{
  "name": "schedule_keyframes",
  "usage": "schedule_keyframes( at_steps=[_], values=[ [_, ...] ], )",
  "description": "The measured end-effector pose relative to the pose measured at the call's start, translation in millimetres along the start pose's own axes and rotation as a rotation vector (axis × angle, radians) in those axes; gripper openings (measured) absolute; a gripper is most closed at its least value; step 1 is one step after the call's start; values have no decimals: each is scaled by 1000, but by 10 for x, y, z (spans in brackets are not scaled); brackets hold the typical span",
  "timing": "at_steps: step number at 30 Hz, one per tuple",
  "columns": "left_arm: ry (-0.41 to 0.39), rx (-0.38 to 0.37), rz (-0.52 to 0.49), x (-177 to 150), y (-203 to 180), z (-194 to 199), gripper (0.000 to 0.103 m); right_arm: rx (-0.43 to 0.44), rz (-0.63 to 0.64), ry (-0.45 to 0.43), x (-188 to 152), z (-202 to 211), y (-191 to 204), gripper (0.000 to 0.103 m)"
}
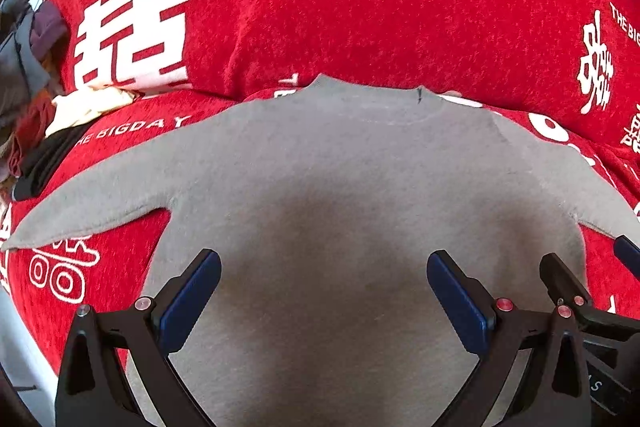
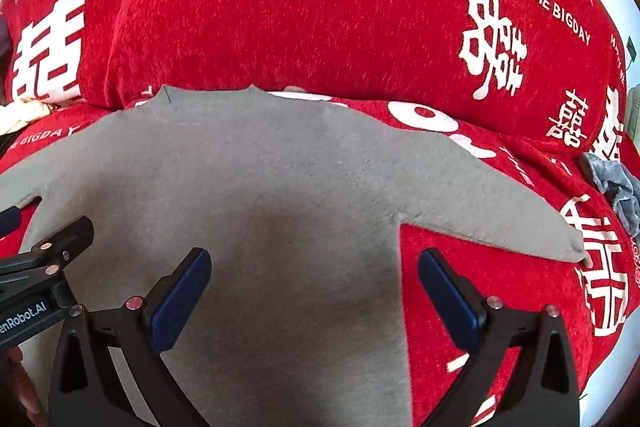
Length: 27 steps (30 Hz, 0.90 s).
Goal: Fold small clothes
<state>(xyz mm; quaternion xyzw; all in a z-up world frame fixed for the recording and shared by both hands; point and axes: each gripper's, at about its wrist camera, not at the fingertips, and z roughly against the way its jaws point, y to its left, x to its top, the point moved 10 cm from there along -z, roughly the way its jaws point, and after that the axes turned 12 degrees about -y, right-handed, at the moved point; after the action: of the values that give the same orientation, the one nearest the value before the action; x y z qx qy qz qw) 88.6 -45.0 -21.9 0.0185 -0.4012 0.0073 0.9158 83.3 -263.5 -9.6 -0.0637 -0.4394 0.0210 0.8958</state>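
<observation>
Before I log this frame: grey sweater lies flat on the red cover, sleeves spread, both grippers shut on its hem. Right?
Not quite. The left gripper and right gripper are open above the sweater, gripping nothing; both wrist views show it. It lies flat on the red cover, sleeves spread.

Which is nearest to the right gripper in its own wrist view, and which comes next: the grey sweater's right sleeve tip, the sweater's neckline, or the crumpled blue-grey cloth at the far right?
From the right gripper, jaws open over the sweater's body:
1. Right sleeve tip, low on the right, on the red cover.
2. Neckline, straight ahead, upper left.
3. Blue-grey cloth, right edge; its rank against the neckline is too close to call.
</observation>
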Motion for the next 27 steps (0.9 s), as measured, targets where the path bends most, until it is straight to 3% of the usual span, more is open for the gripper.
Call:
schedule_keyframes(
  at_steps=[18, 27],
  values=[
    [6, -21, -60, 185, -591, -116, 103, -54, -80, -4, 139, -148, -638, 103],
    [16, -44, -92, 326, -1044, -206, 103, -114, -167, 12, 78, -245, -1266, 103]
  ],
)
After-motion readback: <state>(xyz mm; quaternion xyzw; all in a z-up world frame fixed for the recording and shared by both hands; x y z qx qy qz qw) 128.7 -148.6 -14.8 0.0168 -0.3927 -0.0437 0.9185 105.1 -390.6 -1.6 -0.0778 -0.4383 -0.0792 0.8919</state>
